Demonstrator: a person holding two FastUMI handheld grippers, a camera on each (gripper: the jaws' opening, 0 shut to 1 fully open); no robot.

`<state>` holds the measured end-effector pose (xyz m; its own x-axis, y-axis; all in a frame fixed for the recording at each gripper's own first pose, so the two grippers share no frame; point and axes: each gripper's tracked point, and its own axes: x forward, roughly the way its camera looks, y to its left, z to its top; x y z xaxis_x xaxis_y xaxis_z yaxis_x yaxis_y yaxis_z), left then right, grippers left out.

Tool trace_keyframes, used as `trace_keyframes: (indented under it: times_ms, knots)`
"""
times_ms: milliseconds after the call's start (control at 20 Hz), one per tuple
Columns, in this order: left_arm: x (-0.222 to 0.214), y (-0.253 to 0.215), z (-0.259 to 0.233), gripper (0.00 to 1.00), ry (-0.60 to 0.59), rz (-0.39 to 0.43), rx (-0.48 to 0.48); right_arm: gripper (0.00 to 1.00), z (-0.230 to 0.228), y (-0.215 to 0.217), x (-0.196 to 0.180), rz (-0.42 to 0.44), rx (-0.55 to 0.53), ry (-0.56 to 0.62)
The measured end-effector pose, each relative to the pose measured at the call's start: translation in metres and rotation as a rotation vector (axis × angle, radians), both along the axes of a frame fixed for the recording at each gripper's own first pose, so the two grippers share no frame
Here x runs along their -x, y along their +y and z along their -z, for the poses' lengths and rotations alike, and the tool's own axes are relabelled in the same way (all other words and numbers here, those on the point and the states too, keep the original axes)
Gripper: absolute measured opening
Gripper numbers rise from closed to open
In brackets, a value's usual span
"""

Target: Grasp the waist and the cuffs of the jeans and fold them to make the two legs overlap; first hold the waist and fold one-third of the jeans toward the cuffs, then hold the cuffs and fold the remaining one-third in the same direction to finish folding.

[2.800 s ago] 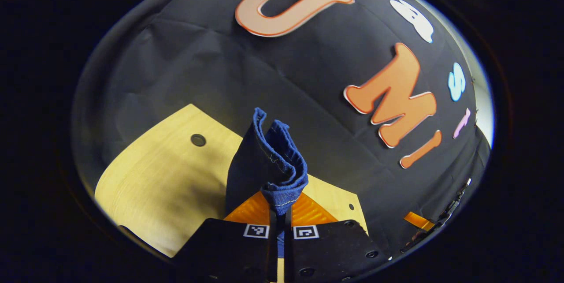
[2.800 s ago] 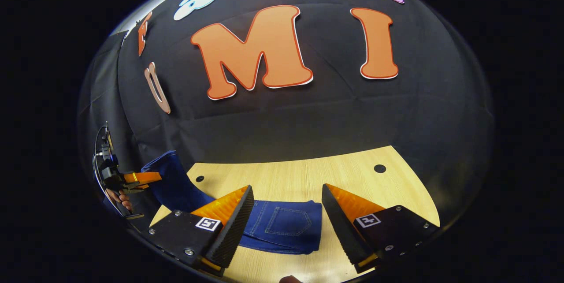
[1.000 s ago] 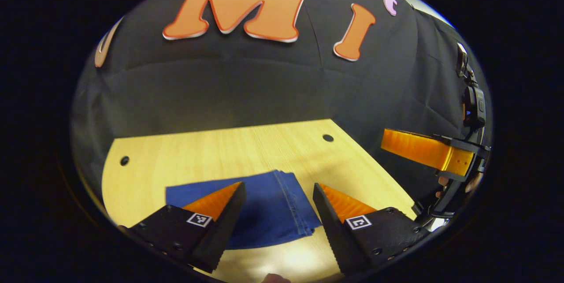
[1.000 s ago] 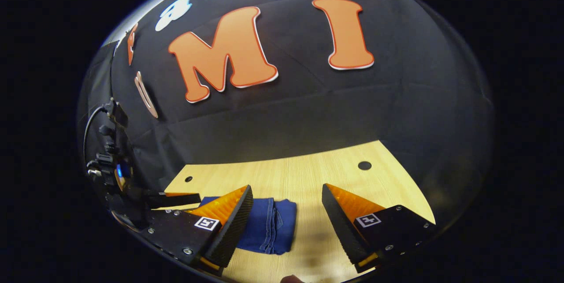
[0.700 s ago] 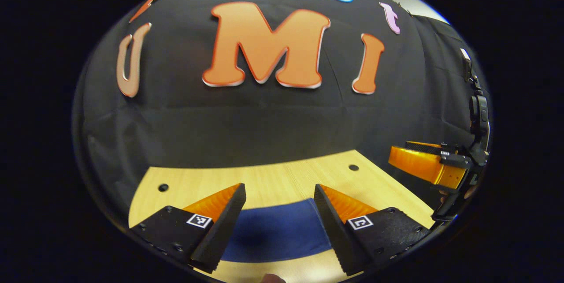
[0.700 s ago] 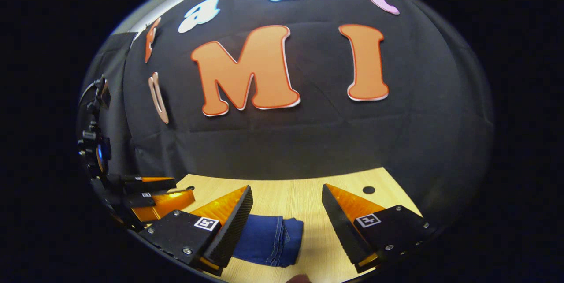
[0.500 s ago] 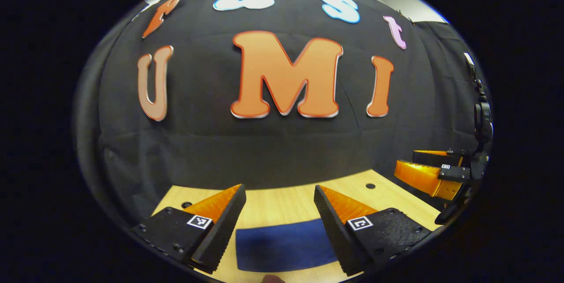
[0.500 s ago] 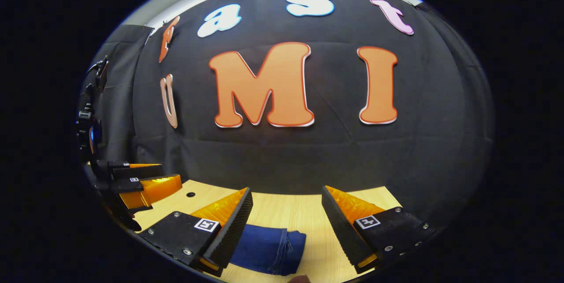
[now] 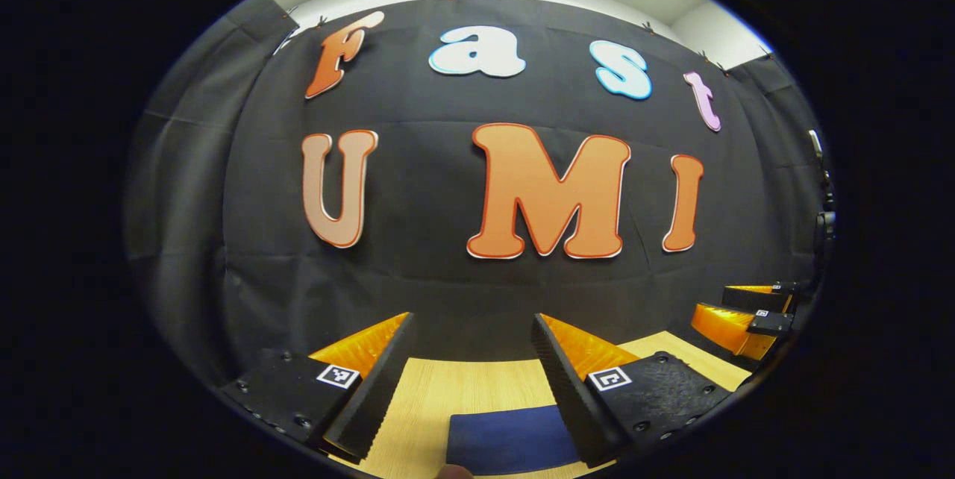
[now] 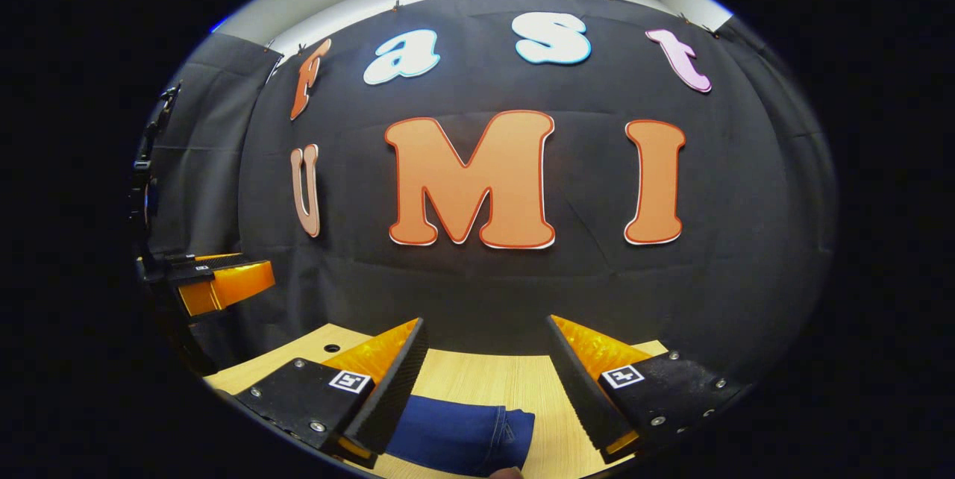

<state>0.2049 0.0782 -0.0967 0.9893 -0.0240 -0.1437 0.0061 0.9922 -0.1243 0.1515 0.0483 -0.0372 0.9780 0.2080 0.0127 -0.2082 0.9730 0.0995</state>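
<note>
Looking across the wooden tabletop [image 10: 477, 378], the jeans [image 10: 462, 438] sit folded into a compact blue bundle down at 6 o'clock in both views. Left tool [image 9: 470, 378] hangs above them with fingers spread wide, gripping nothing. Right tool [image 10: 485, 382] is the same, splayed and empty, and it shows at 4 o'clock in the left gripper view.

left gripper [image 9: 471, 348]: black screwed mounts, square tag markers | right gripper [image 10: 485, 352]: wedge fingers, ridged inner faces
</note>
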Motion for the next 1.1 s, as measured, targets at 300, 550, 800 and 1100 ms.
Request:
trace_keyframes:
  times_ms: [300,550,800,1100]
  knots:
    - [0.019,0.015,0.008,0.98,-0.031,-0.021,-0.032,0.97,0.003,0.011,0.011,-0.004,0.025,-0.025]
    - [0.031,0.007,0.01,0.98,-0.083,-0.015,-0.053,0.96,0.003,0.017,0.016,0.003,-0.011,-0.039]
    - [0.031,-0.003,0.019,0.97,-0.079,-0.003,-0.033,0.96,0.006,0.032,0.024,-0.027,-0.02,-0.051]
    - [0.043,0.0,0.024,0.96,-0.077,-0.029,-0.042,0.96,0.011,0.041,0.029,-0.04,-0.003,-0.04]
